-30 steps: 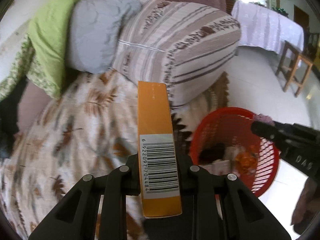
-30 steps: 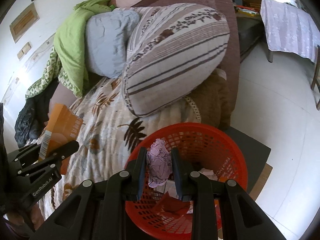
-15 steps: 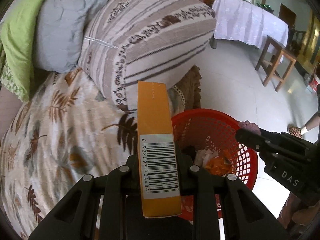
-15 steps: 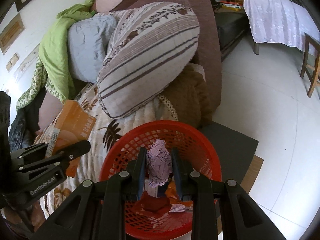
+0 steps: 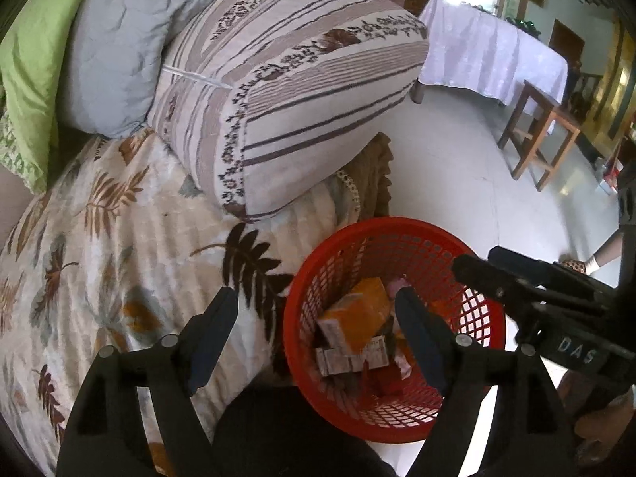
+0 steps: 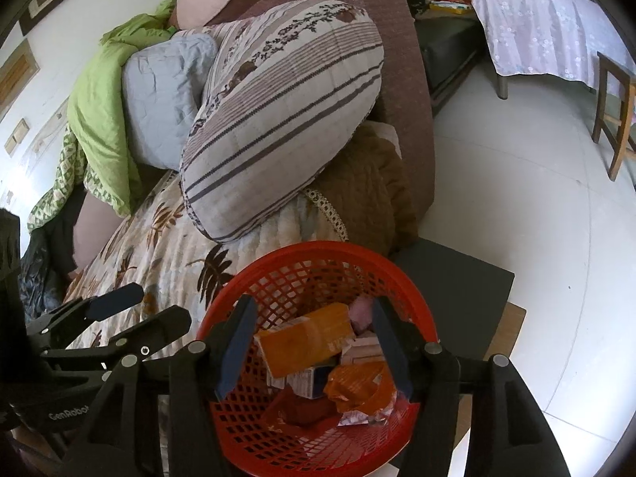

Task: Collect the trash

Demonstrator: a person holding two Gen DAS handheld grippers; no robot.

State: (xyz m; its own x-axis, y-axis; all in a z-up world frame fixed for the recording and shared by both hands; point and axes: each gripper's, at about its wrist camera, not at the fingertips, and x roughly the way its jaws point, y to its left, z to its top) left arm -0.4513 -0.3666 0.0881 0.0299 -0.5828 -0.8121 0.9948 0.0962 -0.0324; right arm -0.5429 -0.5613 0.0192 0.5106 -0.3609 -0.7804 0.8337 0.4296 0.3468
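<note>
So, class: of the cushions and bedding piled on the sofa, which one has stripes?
The big pillow at the front of the pile, nearest the red basket. It has brown stripes; the grey cushion and green quilt behind it are plain.

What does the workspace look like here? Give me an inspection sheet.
Surface: leaf-print blanket over a sofa; pale tiled floor beside it.
Job's things: red basket by the sofa's edge, holding an orange box, a pink wad, an orange wrapper and small cartons.
Clutter: striped pillow, grey pillow, green quilt, brown throw.
Grippers: left claw and right claw both over the basket, jaws opening, nothing between them.
Cables: nothing seen.
Surroundings: table under a lilac cloth, wooden stool, dark mat.
</note>
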